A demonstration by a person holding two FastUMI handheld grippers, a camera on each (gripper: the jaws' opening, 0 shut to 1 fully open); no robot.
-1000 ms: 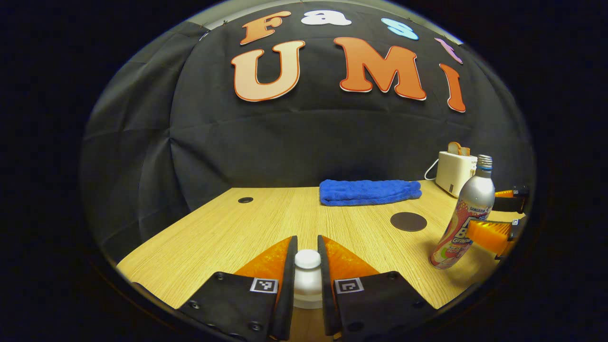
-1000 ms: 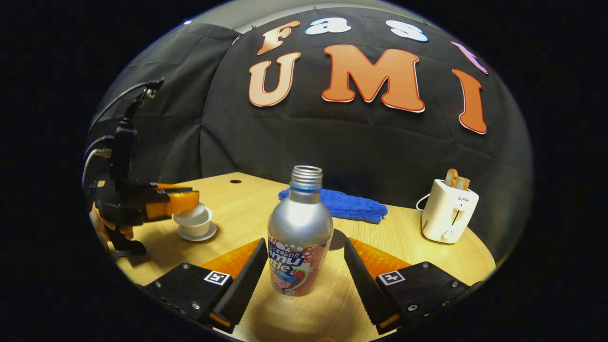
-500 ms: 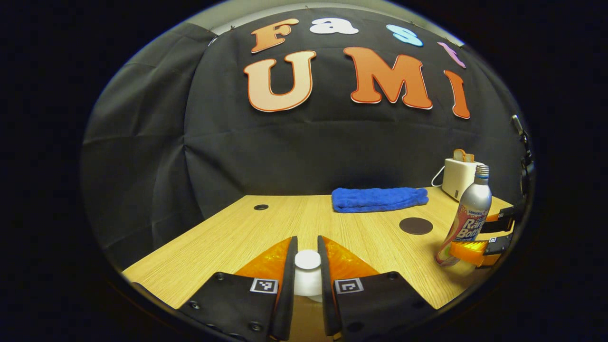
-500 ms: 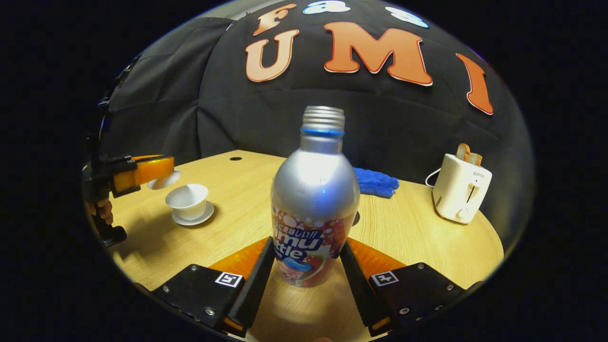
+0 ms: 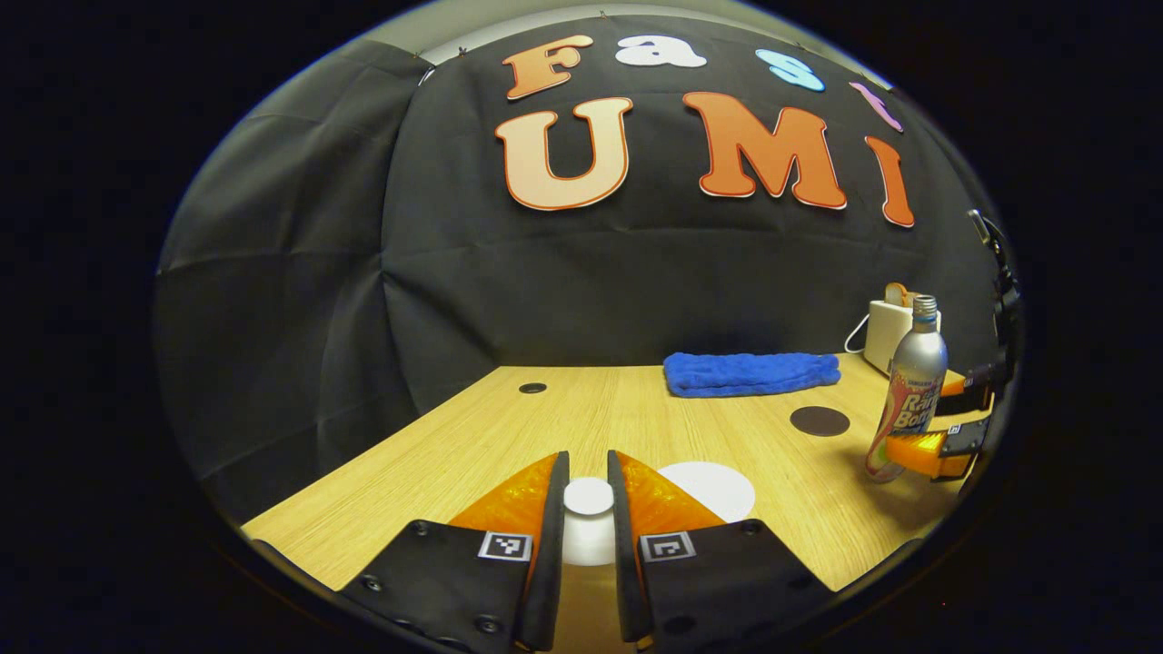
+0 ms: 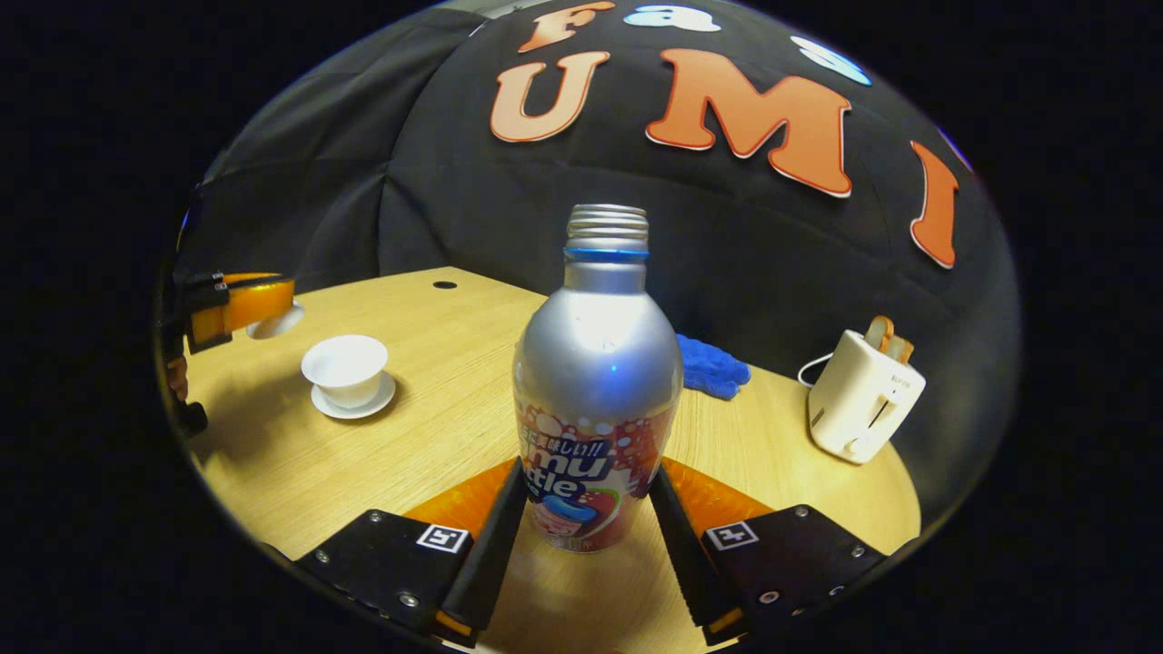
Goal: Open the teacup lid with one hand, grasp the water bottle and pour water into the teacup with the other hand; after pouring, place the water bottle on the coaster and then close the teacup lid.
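Observation:
My left gripper (image 5: 588, 495) is shut on the knob of the white teacup lid (image 5: 588, 536), held up in the air. In the right gripper view the left gripper (image 6: 245, 304) hangs with the lid (image 6: 275, 322) up and to the left of the open white teacup (image 6: 345, 365) on its saucer (image 6: 356, 405). The teacup (image 5: 713, 489) shows as a white round past my right-hand finger. My right gripper (image 6: 586, 509) is shut on the silver water bottle (image 6: 595, 381), which is uncapped and upright. The bottle (image 5: 909, 400) stands right of the dark coaster (image 5: 819, 421).
A folded blue towel (image 5: 750, 373) lies at the back of the wooden table (image 5: 509, 436). A white toaster (image 6: 863, 395) with bread stands at the back right. A hand (image 6: 175, 377) holds the left gripper's grip at the table's left edge.
The left gripper lifted the lid off the teacup and carried it up and to the left. The right gripper closed on the bottle, which now sits higher in its view.

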